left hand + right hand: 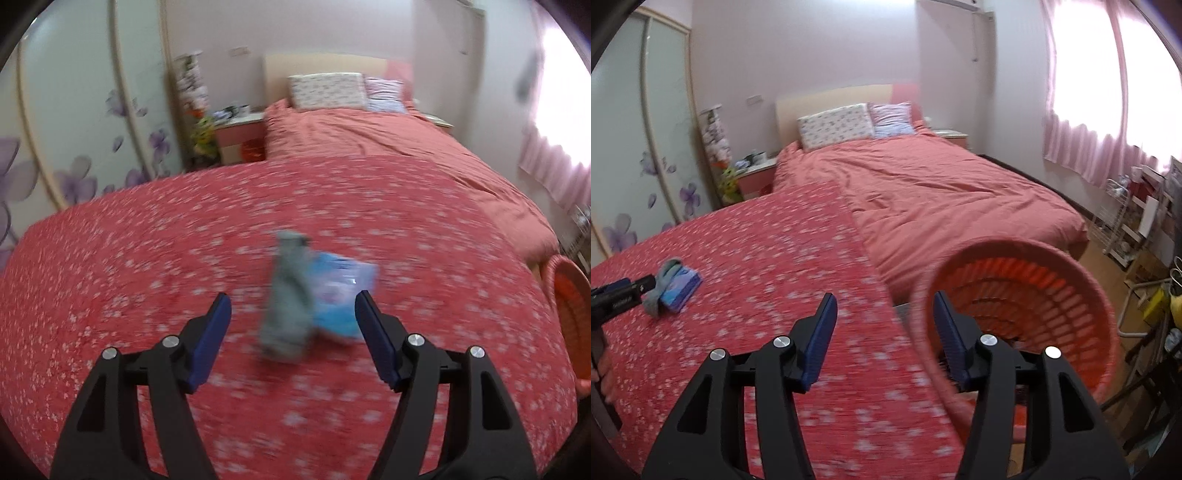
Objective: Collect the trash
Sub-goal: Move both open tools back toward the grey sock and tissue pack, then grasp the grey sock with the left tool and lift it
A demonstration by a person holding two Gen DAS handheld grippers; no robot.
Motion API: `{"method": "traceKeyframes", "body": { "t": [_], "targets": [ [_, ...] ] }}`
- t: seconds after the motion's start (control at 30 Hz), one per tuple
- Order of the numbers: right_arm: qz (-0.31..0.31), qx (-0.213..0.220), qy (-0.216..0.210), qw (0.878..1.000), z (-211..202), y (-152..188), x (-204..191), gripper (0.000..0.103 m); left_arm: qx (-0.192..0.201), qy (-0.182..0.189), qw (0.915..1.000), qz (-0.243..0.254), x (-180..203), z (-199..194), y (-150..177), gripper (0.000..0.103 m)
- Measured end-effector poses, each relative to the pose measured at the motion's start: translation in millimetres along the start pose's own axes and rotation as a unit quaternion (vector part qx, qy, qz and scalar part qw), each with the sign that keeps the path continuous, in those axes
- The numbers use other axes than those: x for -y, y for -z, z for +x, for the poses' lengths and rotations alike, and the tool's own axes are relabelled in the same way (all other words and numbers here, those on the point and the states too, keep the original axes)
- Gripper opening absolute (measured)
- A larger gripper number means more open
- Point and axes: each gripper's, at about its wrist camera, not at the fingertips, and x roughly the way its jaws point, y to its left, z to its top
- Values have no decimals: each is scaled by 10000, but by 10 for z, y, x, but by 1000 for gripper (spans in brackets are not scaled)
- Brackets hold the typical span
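The left gripper (293, 301) is held open, with the grey rag (286, 295) and blue packet (338, 295) lying between and beyond its fingertips. The right gripper (884, 301) is opened, empty, beside the orange basket (1082, 280).

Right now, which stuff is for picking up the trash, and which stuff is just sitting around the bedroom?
For the job:
- blue plastic packet
- crumpled grey-green cloth beside it
- round orange slatted basket
- left gripper, open
- right gripper, open

Just lying about:
- two patterned pillows
- pink bedside table
- pink curtains
- white wire rack
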Motion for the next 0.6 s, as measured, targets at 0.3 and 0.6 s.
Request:
{"method": "traceKeyframes", "body": {
  "t": [0.3,0.6],
  "targets": [
    [-422,-173,-189,9988,103,75,-493,55,-278,564,9969,-471,-333,262,-47,65],
    [-620,-264,-193,9975,149,136,-715,55,-534,725,9948,-475,-234,548,-113,31]
  ]
}}
